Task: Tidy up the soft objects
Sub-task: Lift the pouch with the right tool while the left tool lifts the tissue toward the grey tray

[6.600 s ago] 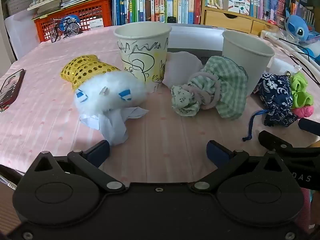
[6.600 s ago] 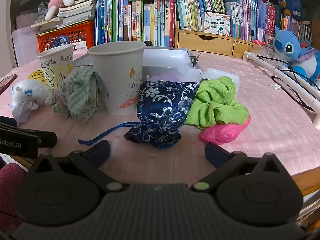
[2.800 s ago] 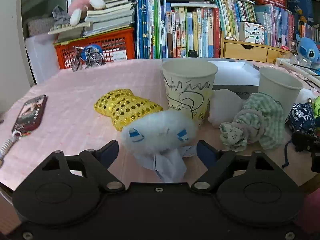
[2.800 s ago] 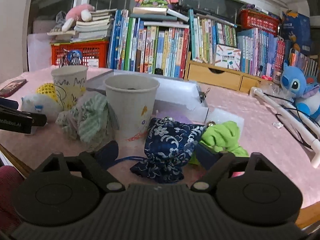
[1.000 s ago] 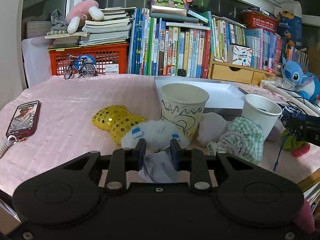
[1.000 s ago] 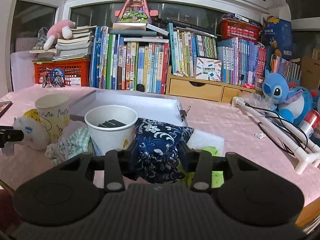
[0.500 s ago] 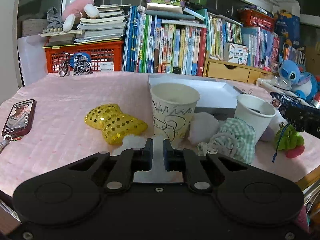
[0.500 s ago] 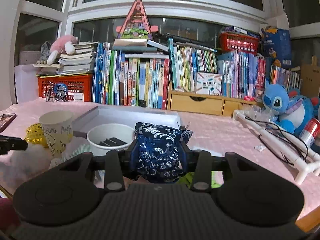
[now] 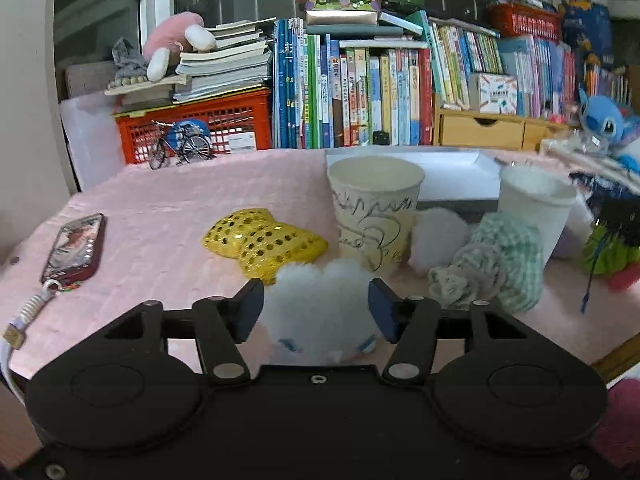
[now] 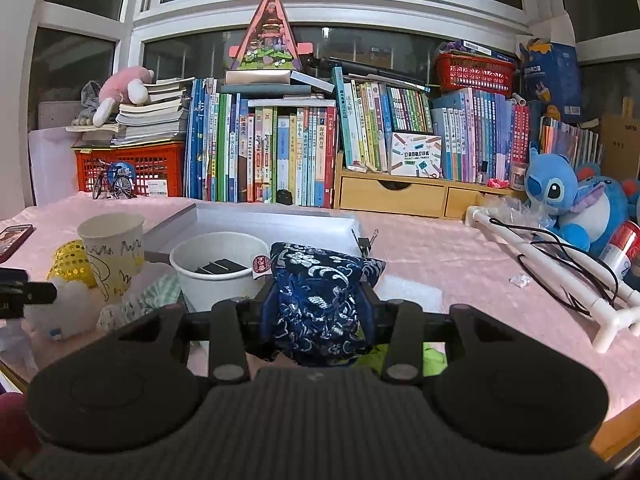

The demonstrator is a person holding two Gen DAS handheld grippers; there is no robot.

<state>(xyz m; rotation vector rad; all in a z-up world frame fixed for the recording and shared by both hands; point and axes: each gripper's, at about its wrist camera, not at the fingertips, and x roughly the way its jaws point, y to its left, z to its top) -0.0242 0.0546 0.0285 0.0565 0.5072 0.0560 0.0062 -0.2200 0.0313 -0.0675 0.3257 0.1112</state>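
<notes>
Navy floral brocade pouch (image 10: 320, 300) is clamped in the right gripper (image 10: 318, 312), raised beside the plain white paper cup (image 10: 220, 272). Left gripper (image 9: 316, 308) jaws are opening around the fluffy white plush toy (image 9: 320, 304), apparently untouched. Nothing soft cupped yet.

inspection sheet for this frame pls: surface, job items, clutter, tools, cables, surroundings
Surface: pink quilted tablecloth.
Job's things: white fluffy plush; gold sequin bow; green checked cloth bundle; scribbled paper cup; plain white paper cup.
Clutter: smartphone; toy bicycle.
Grippers: left tool opening, plush between its jaws; right tool shut on navy brocade drawstring pouch.
Cables: black cable over white pipe frame.
Surroundings: bookshelf, blue plush toy.
</notes>
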